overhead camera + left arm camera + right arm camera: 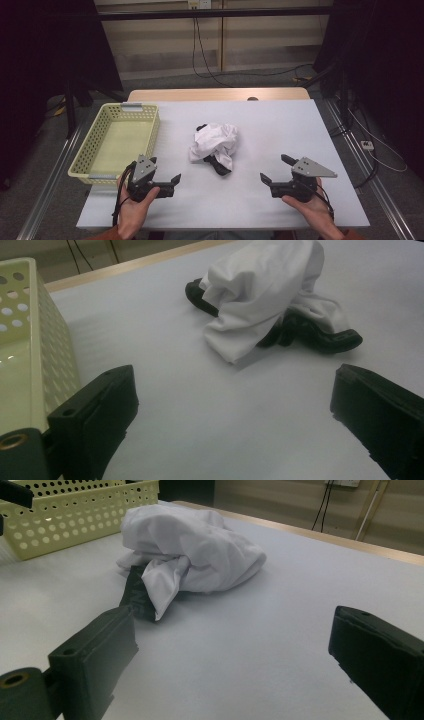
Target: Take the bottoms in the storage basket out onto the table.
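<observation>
Each hand carries a pair of tongs. The left tongs [167, 186] have a matte black body topped by a grey three-cornered plate, and a black cable loops off the back past the wrist. The right tongs [274, 168] are built the same, with small dark screws dotting the grey plate and a black cable trailing behind. Up close, the jaws are blocky black slabs; a brass-coloured ring sits in one lower mount. Rust-orange sleeve edges show at both forearms.

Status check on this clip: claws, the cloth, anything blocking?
Left claw open, right claw open, both resting on the table, holding nothing. White cloth crumpled mid-table, black band under it, untouched. Basket at left; path to the cloth clear.
</observation>
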`<state>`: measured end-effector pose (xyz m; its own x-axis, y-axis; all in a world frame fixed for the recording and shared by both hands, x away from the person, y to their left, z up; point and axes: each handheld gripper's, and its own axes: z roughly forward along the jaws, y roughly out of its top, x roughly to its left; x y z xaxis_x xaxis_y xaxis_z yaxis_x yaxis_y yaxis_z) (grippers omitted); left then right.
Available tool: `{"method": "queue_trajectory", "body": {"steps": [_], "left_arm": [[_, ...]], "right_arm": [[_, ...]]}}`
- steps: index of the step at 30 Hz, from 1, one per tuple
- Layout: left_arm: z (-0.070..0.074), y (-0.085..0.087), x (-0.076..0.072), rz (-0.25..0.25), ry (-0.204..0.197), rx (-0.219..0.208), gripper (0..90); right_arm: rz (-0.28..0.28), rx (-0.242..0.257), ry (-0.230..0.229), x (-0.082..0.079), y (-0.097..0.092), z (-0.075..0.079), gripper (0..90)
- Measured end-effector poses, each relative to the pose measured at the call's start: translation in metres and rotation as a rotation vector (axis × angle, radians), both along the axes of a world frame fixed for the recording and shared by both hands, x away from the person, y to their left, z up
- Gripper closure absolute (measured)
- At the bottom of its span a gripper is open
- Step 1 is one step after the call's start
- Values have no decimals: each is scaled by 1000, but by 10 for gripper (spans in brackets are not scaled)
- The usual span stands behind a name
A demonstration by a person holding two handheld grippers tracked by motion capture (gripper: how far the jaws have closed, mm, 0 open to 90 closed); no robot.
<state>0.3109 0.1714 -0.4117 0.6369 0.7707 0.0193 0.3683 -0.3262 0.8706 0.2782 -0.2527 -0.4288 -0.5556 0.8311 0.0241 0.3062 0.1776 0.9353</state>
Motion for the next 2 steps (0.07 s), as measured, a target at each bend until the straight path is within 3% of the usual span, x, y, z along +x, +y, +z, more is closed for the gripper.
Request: {"method": "queue_trajectory", "body": {"steps": [2], "left_arm": [[0,0,1,2,-1,-4,52]], "right_arm": [[-1,-1,0,0,0,0,48]]}}
